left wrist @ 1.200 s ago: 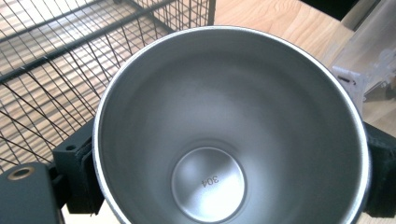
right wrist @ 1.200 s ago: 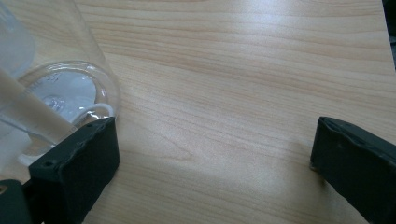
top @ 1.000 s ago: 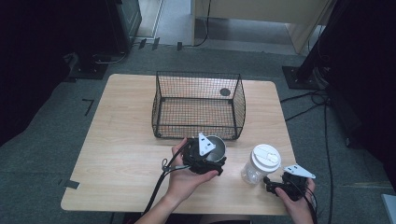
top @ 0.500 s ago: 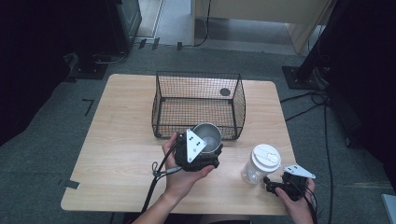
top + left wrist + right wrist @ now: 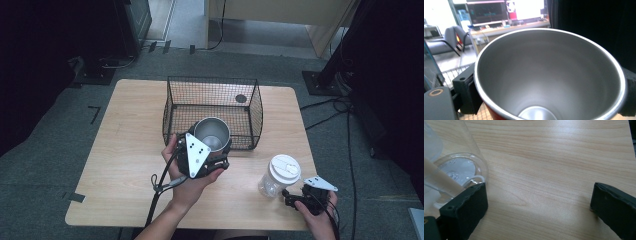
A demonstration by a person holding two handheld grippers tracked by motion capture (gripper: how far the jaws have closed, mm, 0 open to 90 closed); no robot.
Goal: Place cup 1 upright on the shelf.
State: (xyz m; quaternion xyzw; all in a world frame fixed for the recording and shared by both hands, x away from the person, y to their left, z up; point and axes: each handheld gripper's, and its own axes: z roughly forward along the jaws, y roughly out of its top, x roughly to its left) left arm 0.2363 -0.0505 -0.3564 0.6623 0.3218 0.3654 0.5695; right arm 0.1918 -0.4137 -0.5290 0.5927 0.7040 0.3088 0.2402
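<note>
Above the table's (image 5: 120,145) middle, the left gripper (image 5: 212,152) holds a steel cup (image 5: 212,134) lifted, its jaws closed on the cup's sides, just in front of the wire basket (image 5: 212,111). The left gripper view looks into the cup's (image 5: 549,75) bare inside and shows a red outer wall, which the high view hides. The right gripper (image 5: 300,199) rests on the table, jaws wide apart and holding nothing, beside a clear lidded cup (image 5: 279,175). In the right gripper view this clear cup (image 5: 454,167) is cut off at the left edge.
</note>
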